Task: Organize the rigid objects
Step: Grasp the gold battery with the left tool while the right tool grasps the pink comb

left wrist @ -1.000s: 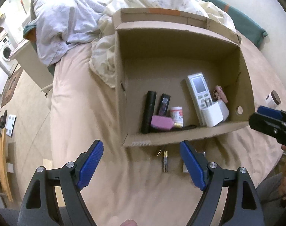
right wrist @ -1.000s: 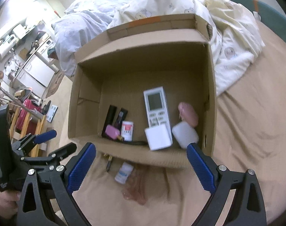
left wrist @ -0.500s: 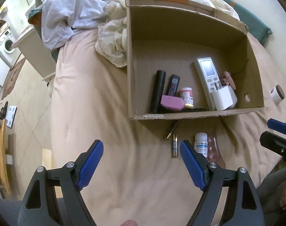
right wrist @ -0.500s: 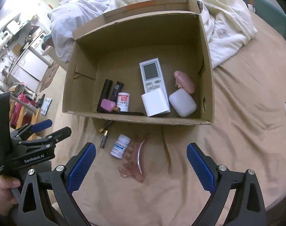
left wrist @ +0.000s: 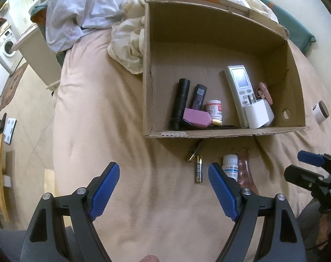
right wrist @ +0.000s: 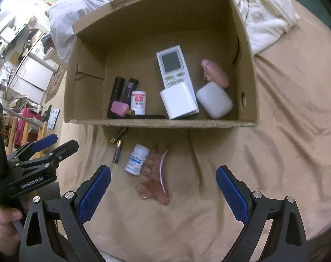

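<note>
Both the left hand-held gripper (left wrist: pixel 163 191) and right hand-held gripper (right wrist: pixel 163 194) hover spread apart over the bed (right wrist: pixel 263 174), near the box (right wrist: pixel 161 123).

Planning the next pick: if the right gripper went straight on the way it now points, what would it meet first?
Probably the pink hair claw clip on the bed cover, which lies between the open jaws of the right gripper; depth is uncertain.

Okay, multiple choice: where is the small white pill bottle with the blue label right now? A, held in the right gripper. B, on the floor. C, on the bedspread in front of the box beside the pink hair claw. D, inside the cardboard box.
C: the small white pill bottle with the blue label lies on the tan bedspread outside the brown cardboard box, next to the translucent pink hair claw.
</note>
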### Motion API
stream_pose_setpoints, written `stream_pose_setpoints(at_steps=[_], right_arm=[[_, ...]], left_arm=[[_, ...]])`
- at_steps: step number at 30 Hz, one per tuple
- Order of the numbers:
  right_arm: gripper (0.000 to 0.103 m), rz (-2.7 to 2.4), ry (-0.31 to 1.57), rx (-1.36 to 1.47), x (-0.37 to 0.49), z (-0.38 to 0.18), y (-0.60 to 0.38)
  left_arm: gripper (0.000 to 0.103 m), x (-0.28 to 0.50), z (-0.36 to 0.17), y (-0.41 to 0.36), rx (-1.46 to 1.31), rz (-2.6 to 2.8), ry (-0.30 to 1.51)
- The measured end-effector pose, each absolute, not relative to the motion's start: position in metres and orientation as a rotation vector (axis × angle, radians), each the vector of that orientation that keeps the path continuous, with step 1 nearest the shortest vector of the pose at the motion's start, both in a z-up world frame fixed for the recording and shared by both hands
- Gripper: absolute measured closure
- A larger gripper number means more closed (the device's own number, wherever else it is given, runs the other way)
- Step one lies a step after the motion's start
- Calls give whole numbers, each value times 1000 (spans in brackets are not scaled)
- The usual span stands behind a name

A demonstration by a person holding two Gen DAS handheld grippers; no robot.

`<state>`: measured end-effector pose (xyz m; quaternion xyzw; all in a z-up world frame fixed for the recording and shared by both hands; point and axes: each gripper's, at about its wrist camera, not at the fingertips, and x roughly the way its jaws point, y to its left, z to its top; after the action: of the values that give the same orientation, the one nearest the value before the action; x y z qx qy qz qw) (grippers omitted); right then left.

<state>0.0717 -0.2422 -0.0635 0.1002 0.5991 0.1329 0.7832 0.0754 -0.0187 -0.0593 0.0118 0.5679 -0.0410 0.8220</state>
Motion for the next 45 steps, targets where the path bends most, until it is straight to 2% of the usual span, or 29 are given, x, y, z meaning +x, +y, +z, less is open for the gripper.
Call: stream_pose_setpoints(at_steps=[13, 17, 18, 20, 23, 26, 32, 37, 45], right_arm=[[0, 271, 1407, 334, 81, -94, -250], [1, 307, 1438, 311, 83, -103, -237], [3, 316, 1448, 279, 82, -105, -232], [17, 336, 1469, 228, 81, -109, -222], [23, 344, 1491, 164, 78, -116, -213], [32, 352, 1513, 123, 75, -123, -207], [32, 379, 1540, 81, 73, -135, -194], [32, 380, 1529, 44, 76, -137, -183], [32, 361, 1499, -58, 80, -145, -159]], left_arm=[[22, 92, -78, -8, -62, -48, 1271], [40, 99, -93, -10, -75, -61, 1323], [44, 101, -96, -11, -70, -62, 1331], [50, 103, -103, -16, -43, -68, 1339], [63, 104, -112, -28, -20, -119, 1361], [64, 102, -122, -43, -1, -176, 1389], [66, 101, -139, -66, 79, -224, 1414], [94, 106, -145, -66, 96, -224, 1415], [94, 88, -144, -62, 131, -194, 1437]])
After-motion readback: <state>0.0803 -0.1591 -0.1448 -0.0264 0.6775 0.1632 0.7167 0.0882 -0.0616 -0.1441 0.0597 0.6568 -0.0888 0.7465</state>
